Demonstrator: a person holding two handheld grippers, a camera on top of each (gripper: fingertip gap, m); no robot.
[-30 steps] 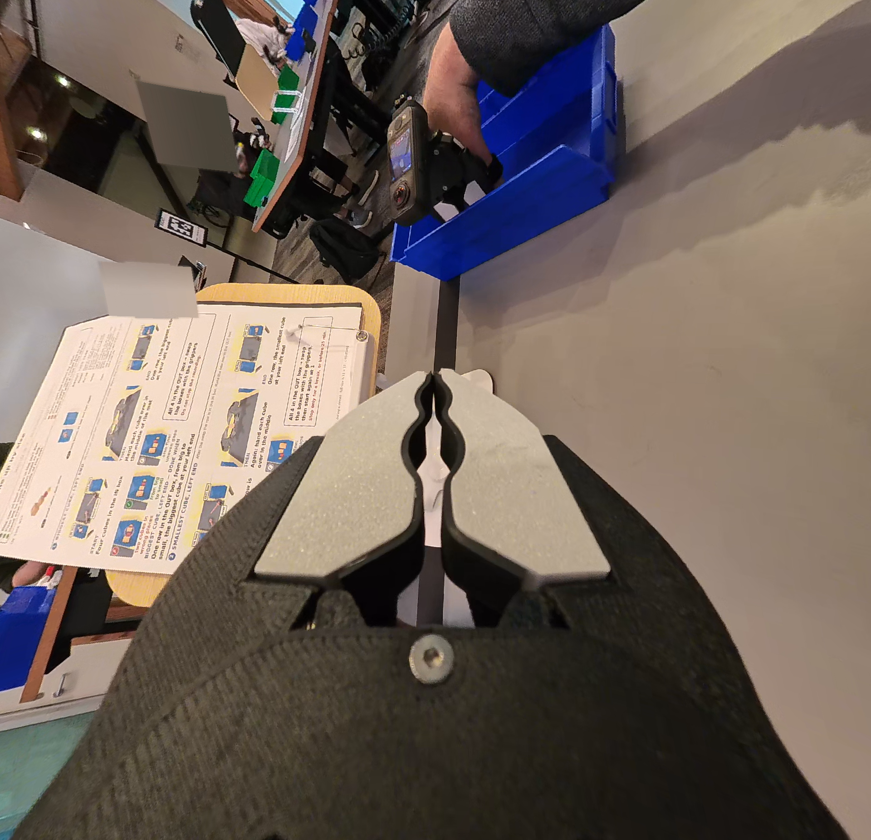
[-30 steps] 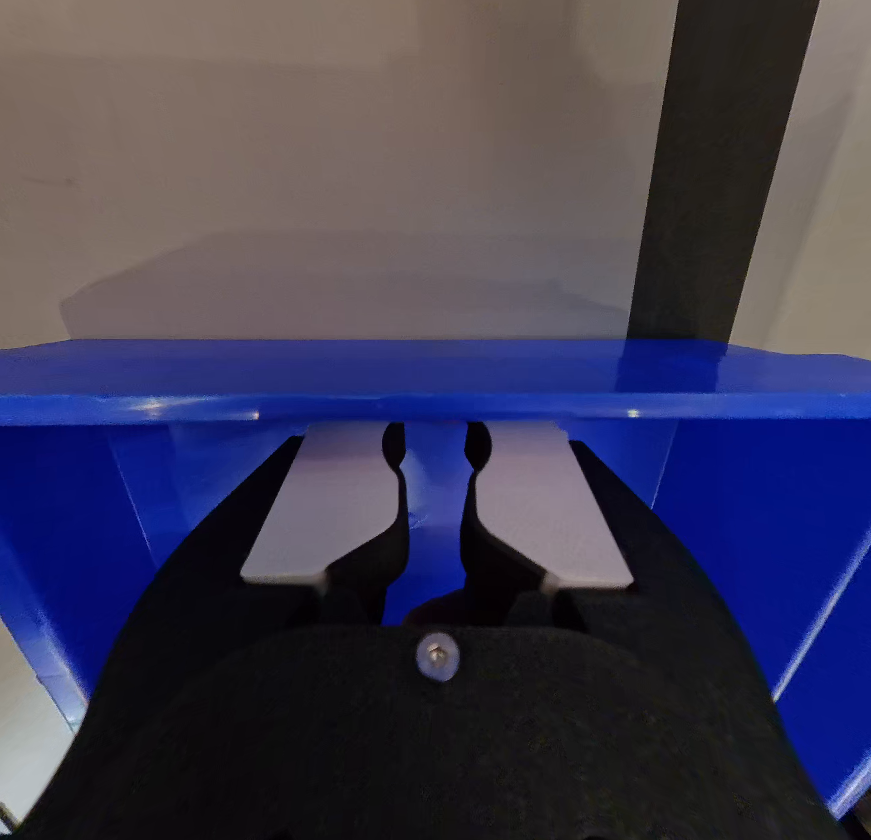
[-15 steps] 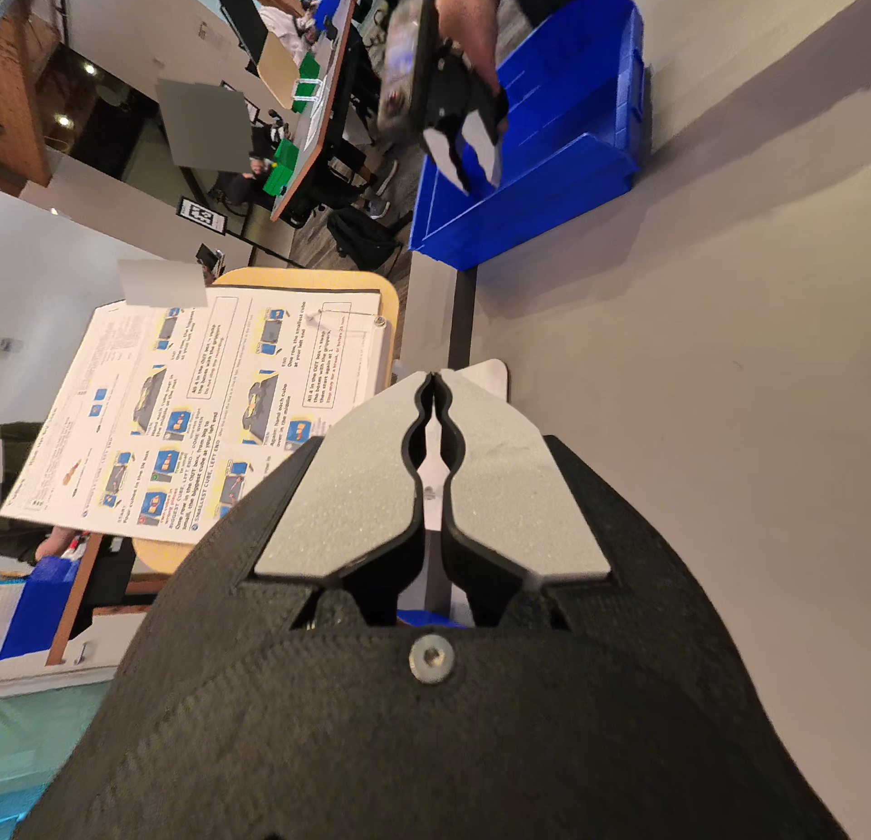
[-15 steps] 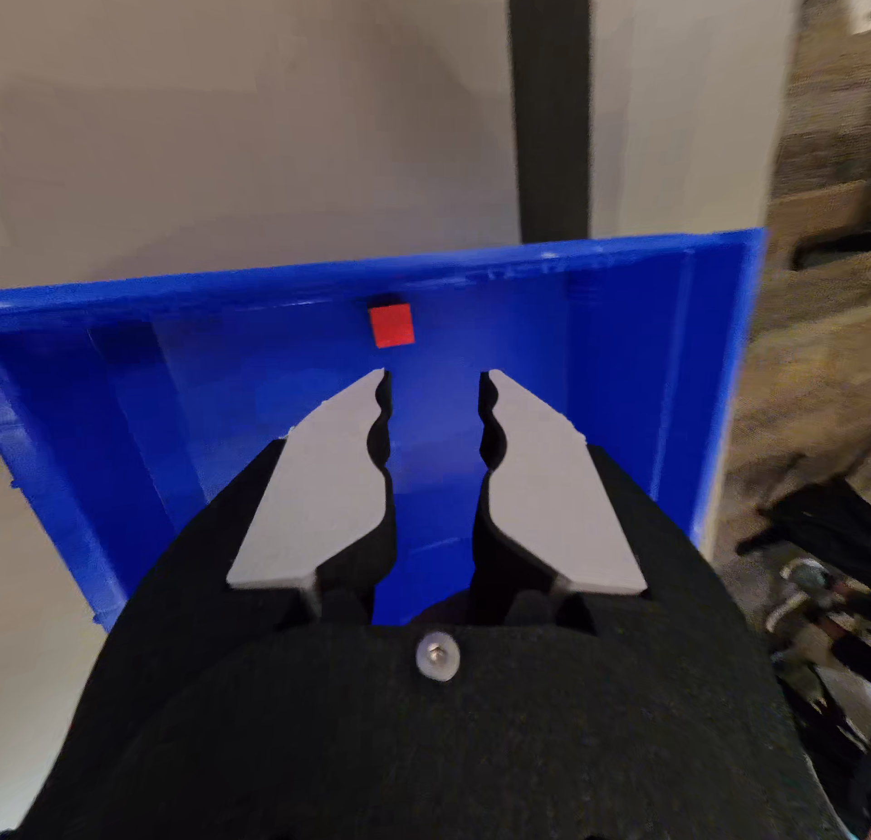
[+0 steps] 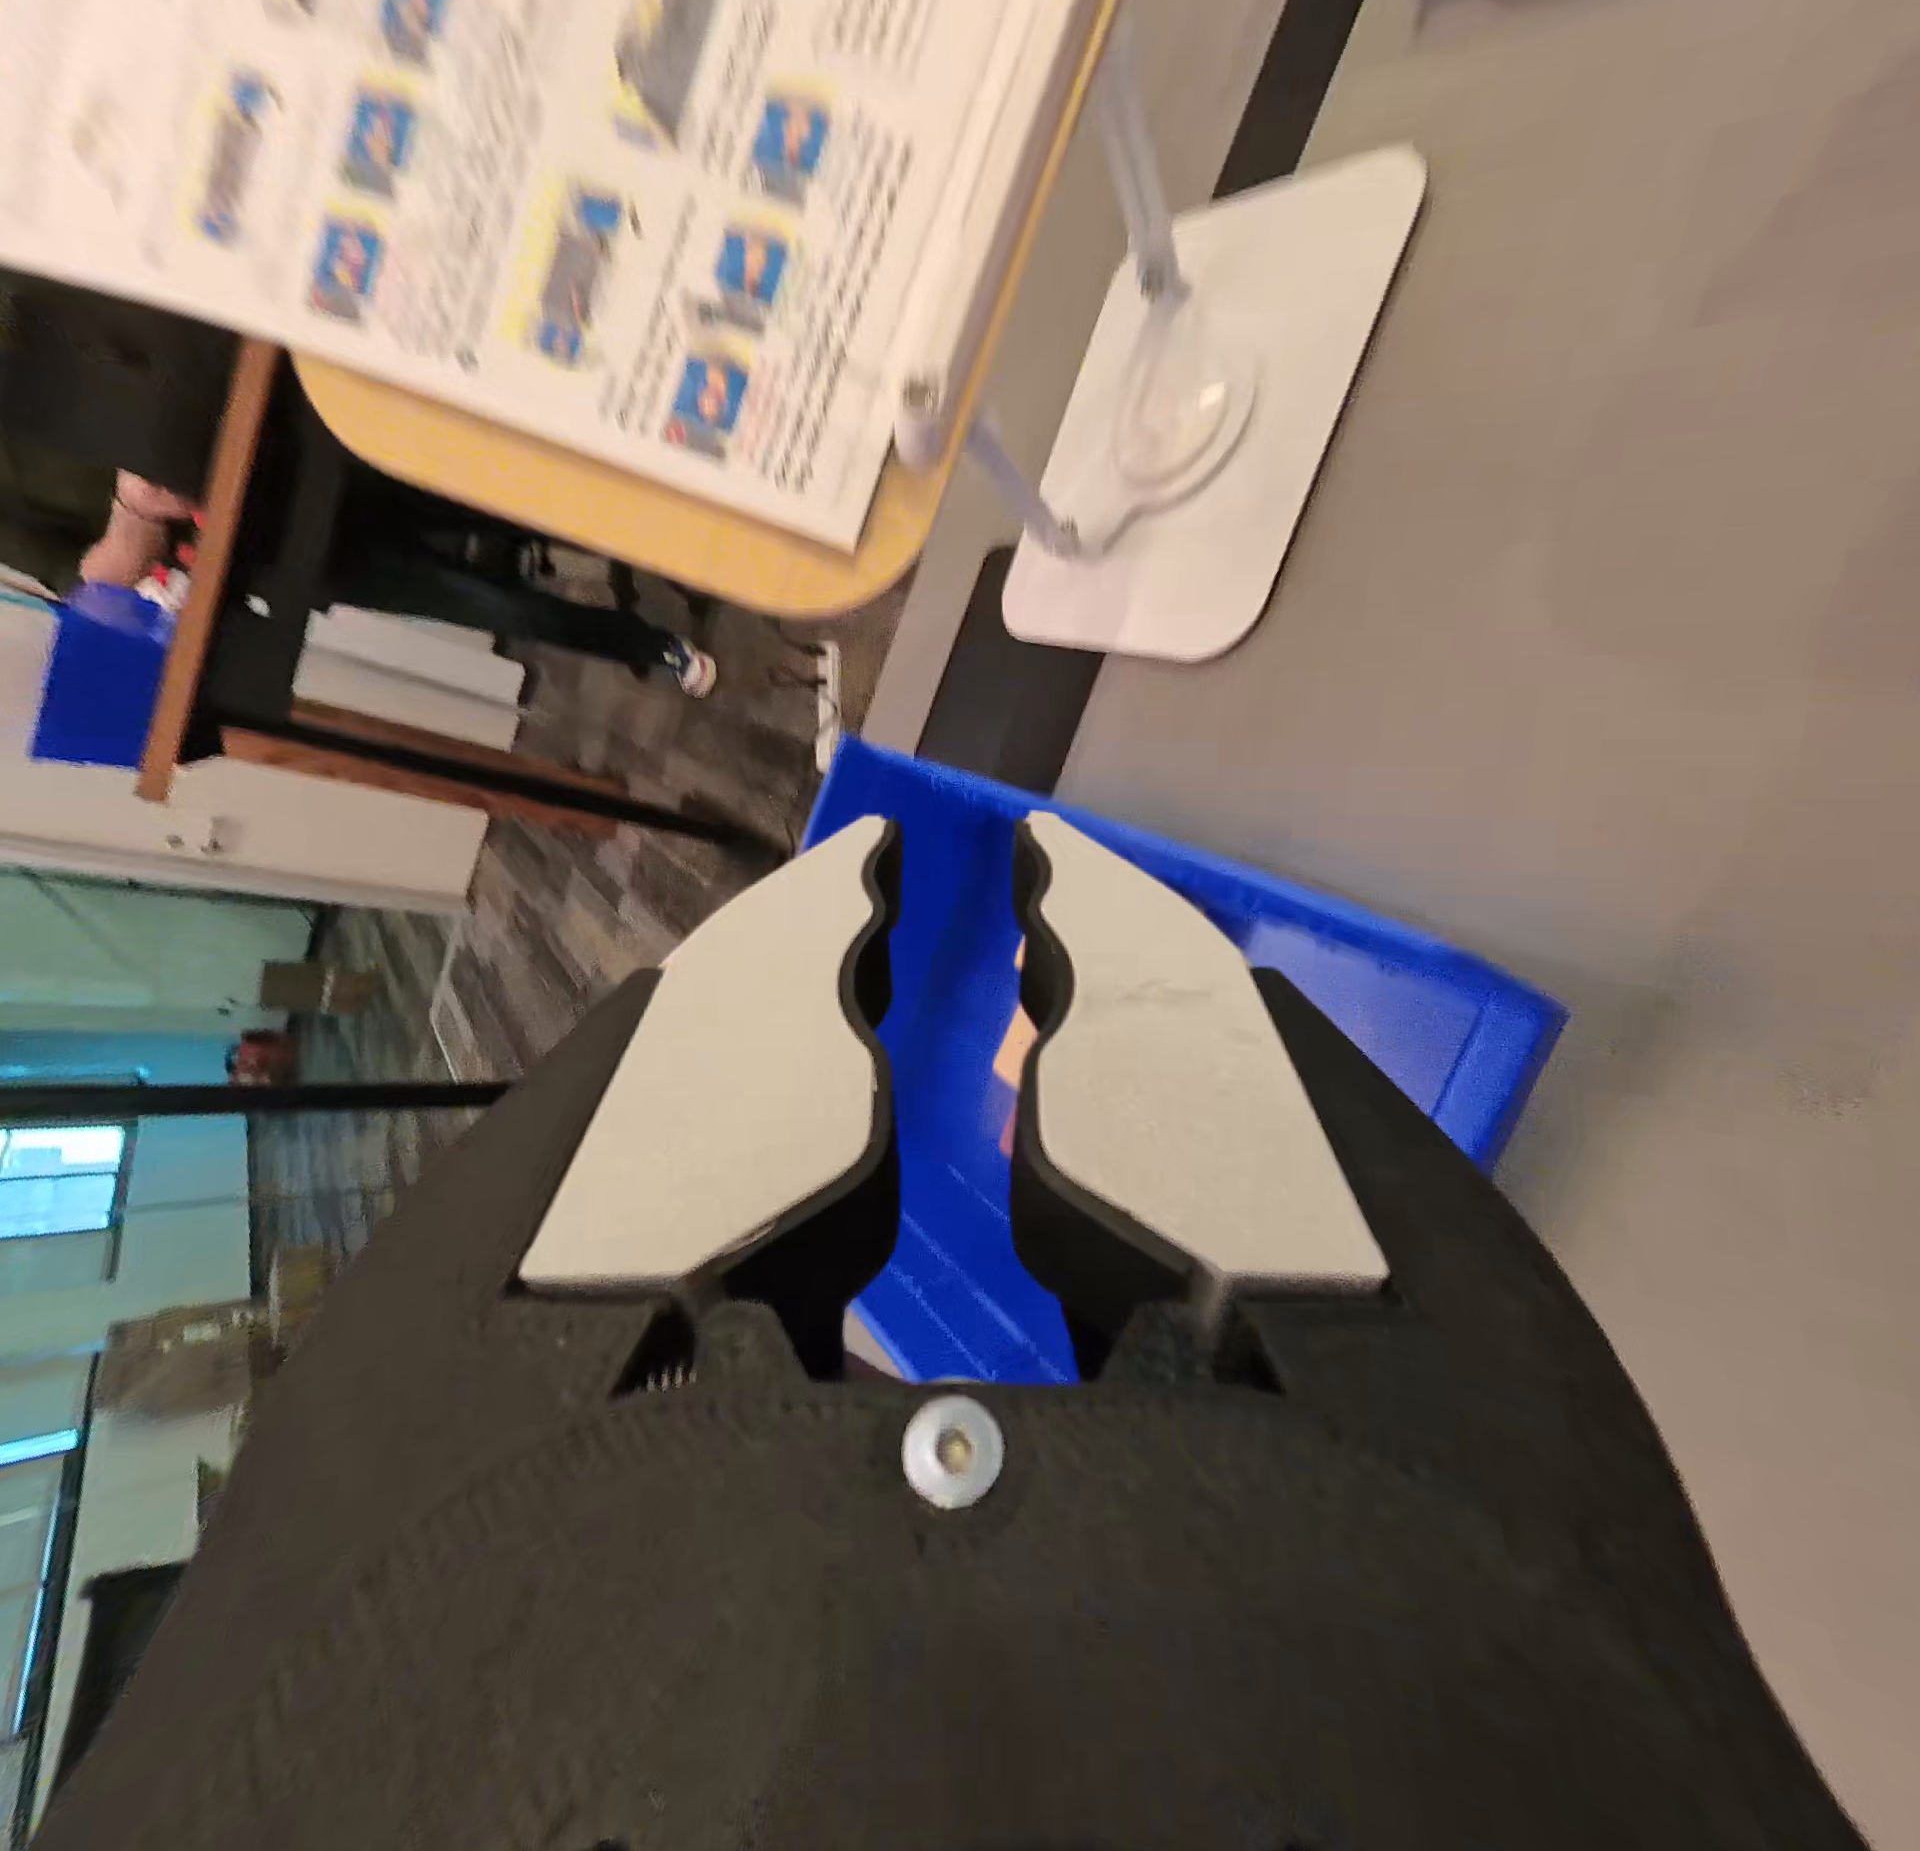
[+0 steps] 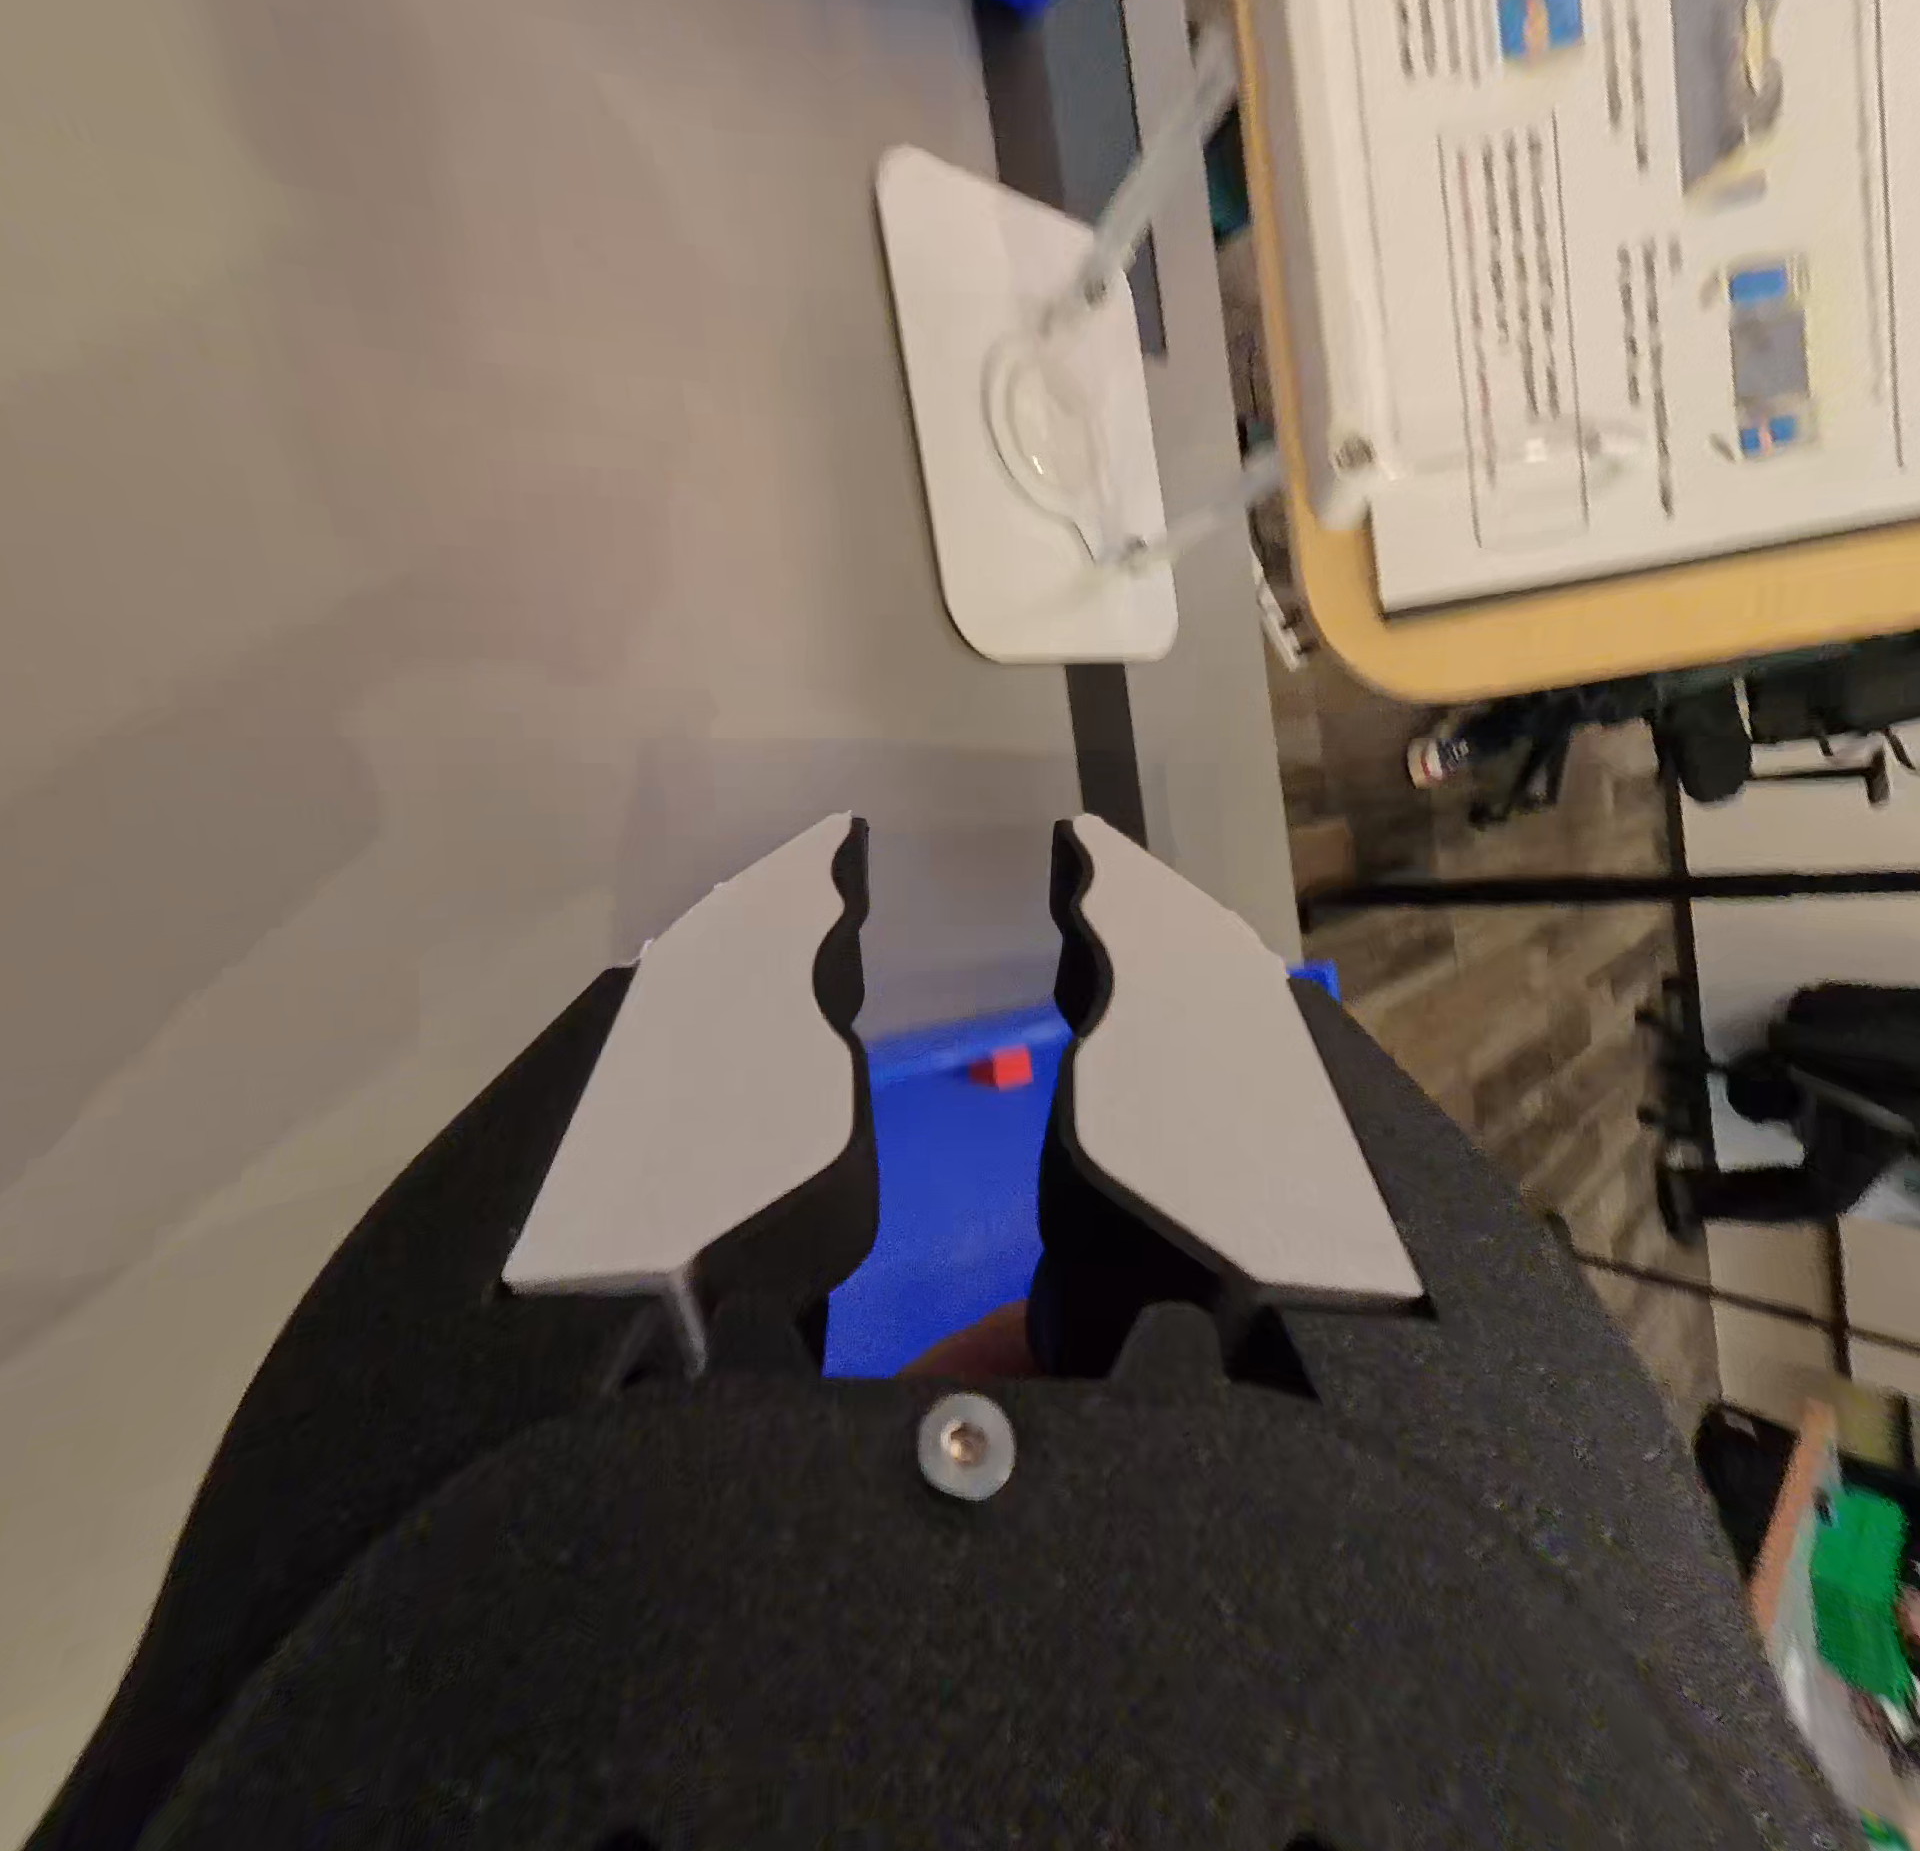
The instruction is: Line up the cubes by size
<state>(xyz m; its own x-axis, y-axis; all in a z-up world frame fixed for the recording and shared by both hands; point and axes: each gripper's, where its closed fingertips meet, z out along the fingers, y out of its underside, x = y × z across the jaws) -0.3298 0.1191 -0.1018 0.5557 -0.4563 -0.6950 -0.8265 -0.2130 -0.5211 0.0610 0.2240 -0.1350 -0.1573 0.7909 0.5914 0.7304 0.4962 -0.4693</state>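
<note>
In the left wrist view my left gripper [image 5: 956,825] is open and empty, above a blue bin [image 5: 1351,960] on the grey table. A thin orange patch [image 5: 1010,1074] shows inside the bin beside my right finger; I cannot tell what it is. In the right wrist view my right gripper [image 6: 961,825] is open and empty, held above another blue bin [image 6: 956,1178]. A small red cube [image 6: 1003,1069] lies in that bin against its far wall, between and below my fingers. Neither gripper touches a cube.
A white stand base [image 5: 1216,399] with a clear arm carries an instruction sheet [image 5: 520,139]; both also show in the right wrist view, the base [image 6: 1029,409] and the sheet [image 6: 1610,243]. A dark strip [image 6: 1101,741] runs across the table. The table edge and floor lie beyond it. My right fingertips sit around 40 centimeters from my left ones.
My left gripper was shut and has opened while swinging over to a blue bin. My right gripper has drawn back and up out of its bin and opened wider; the red cube stays in the bin.
</note>
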